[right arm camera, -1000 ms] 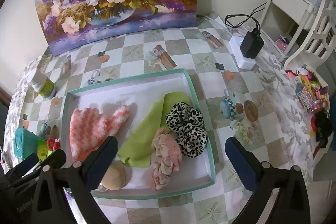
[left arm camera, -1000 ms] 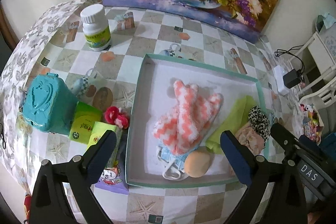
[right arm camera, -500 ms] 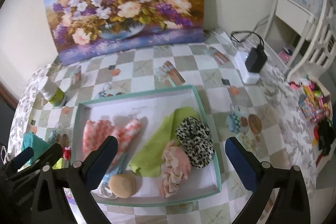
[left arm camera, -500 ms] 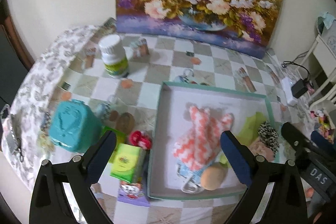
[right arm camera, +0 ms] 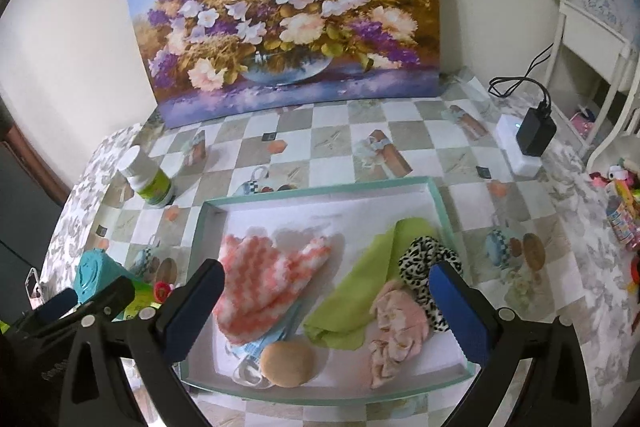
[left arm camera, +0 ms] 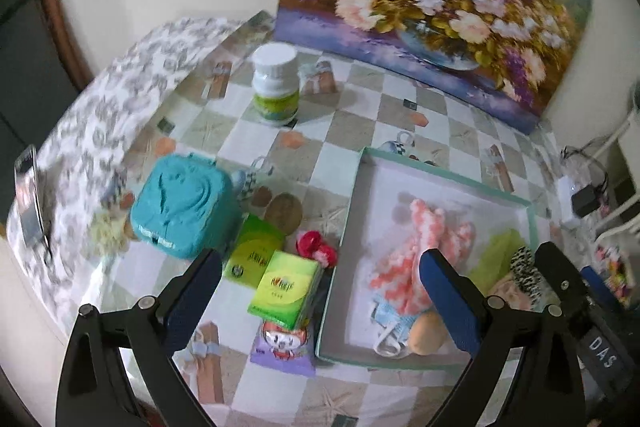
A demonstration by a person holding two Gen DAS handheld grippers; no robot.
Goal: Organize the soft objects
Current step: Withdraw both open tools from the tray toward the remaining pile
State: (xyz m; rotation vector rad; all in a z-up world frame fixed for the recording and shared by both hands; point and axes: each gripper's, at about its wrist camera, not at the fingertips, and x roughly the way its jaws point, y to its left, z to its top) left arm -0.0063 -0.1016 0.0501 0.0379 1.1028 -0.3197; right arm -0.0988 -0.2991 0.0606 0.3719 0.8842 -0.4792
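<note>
A shallow teal-rimmed tray (right arm camera: 438, 201) holds soft things: a pink-and-white knitted mitt (right arm camera: 268, 279), a lime green cloth (right arm camera: 360, 295), a leopard scrunchie (right arm camera: 428, 259), a pale pink scrunchie (right arm camera: 396, 331), a blue face mask (right arm camera: 256, 349) and a tan sponge (right arm camera: 286, 363). In the left wrist view the tray (left arm camera: 440, 175) lies to the right, with a red scrunchie (left arm camera: 316, 247) on the table just left of it. My left gripper (left arm camera: 320, 301) hangs open above green tissue packs (left arm camera: 284, 285). High over the tray, my right gripper (right arm camera: 326, 311) is open and empty.
A teal box (left arm camera: 182, 205), a white pill bottle (left arm camera: 276, 83) and a purple tissue packet (left arm camera: 282, 347) stand left of the tray. A flower painting (right arm camera: 288, 23) leans on the back wall. A charger and power strip (right arm camera: 524, 143) sit at the right edge, beside a white chair (right arm camera: 592, 39).
Both grippers have pulled up and back from the table, so the tray looks smaller. The left wrist view has swung left toward the teal box and bottle. Nothing was grasped.
</note>
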